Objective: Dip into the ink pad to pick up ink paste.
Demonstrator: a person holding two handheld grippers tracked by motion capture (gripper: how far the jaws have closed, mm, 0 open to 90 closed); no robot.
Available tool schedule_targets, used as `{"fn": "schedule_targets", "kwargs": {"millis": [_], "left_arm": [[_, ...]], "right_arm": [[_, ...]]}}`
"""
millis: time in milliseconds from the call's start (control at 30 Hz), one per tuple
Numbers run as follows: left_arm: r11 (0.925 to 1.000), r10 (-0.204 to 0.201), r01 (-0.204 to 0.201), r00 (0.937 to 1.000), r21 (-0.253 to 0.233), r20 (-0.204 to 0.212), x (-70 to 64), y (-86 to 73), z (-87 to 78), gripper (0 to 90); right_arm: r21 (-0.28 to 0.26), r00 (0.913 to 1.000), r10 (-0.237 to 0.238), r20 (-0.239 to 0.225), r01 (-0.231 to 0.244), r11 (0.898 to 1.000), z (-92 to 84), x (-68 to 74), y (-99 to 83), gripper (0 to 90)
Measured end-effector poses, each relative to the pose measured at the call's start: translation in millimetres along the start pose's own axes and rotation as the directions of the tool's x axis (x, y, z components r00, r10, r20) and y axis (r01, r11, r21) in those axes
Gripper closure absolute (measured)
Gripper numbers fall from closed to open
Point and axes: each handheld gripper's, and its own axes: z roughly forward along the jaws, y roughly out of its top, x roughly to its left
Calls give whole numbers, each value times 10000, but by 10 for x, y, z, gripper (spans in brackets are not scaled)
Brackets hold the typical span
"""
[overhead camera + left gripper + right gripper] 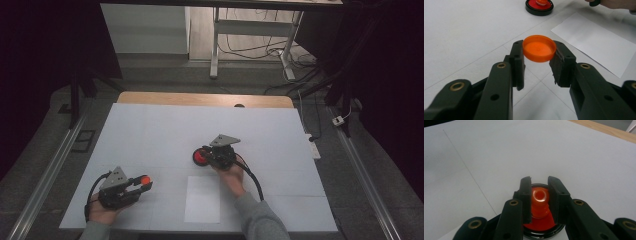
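A: Left gripper (pixel 144 183)?

B: Clenched on an orange cap (pixel 539 48), rim pinched betw. both pads, open side up. It's near the table's (pixel 150 130) front left corner, held just above the white surface, left of the paper sheet (pixel 202 199).

A: Right gripper (pixel 539 200)?

B: Clenched too, grasping the orange spout (pixel 539 196) that stands up from a red disc (pixel 541 223) w/ black rim. In the high view that disc (pixel 201 156) sits on the table mid-way, just behind the sheet, well apart from the cap.

A: Disc lifted?

B: Can't tell; looks flat on the table.
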Motion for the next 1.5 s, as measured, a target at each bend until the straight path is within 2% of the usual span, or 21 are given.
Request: {"fn": "schedule_targets", "kwargs": {"millis": [167,300,467,800,933,1200,1367,1400,1433,1500], "left_arm": [[10000,34,-34,10000,23,9,-9,0,4,651],[10000,53,-53,10000,42,34,-15,0,8,651],[10000,28,-28,10000,20,11,-8,-2,1,651],[10000,-14,14,10000,-7,-76,-2,-5,-13,651],[10000,-49,48,9999,-59,-116,-6,-11,-30,651],[9999,-104,102,9997,-84,-208,4,-14,-45,651],[9998,-165,163,9995,-92,-259,18,-25,-50,651],[9998,-171,168,9995,-99,-271,20,-25,-49,651],[9998,-182,180,9995,-104,-273,22,-24,-49,651],[9998,-201,198,9995,-100,-256,24,-25,-48,651]], "right_arm": [[13,9999,-115,34,115,9999,4,14,-2,738],[-186,9999,1,101,0,9998,-1,16,-31,738],[-316,9999,125,-28,-126,9994,-2,-2,-51,738],[-186,9999,99,83,-97,9998,4,10,-36,739],[-298,9996,291,-20,-292,9991,7,-3,-51,738],[-361,9996,251,145,-245,9990,4,17,-65,737],[-45,9998,155,128,-154,9999,-4,9,-11,735],[-102,9997,246,-22,-246,9996,-16,-2,0,735],[-436,9991,389,-156,-396,9983,-54,-12,12,735],[-961,9989,468,29,-463,9943,-145,-25,66,734]]}}
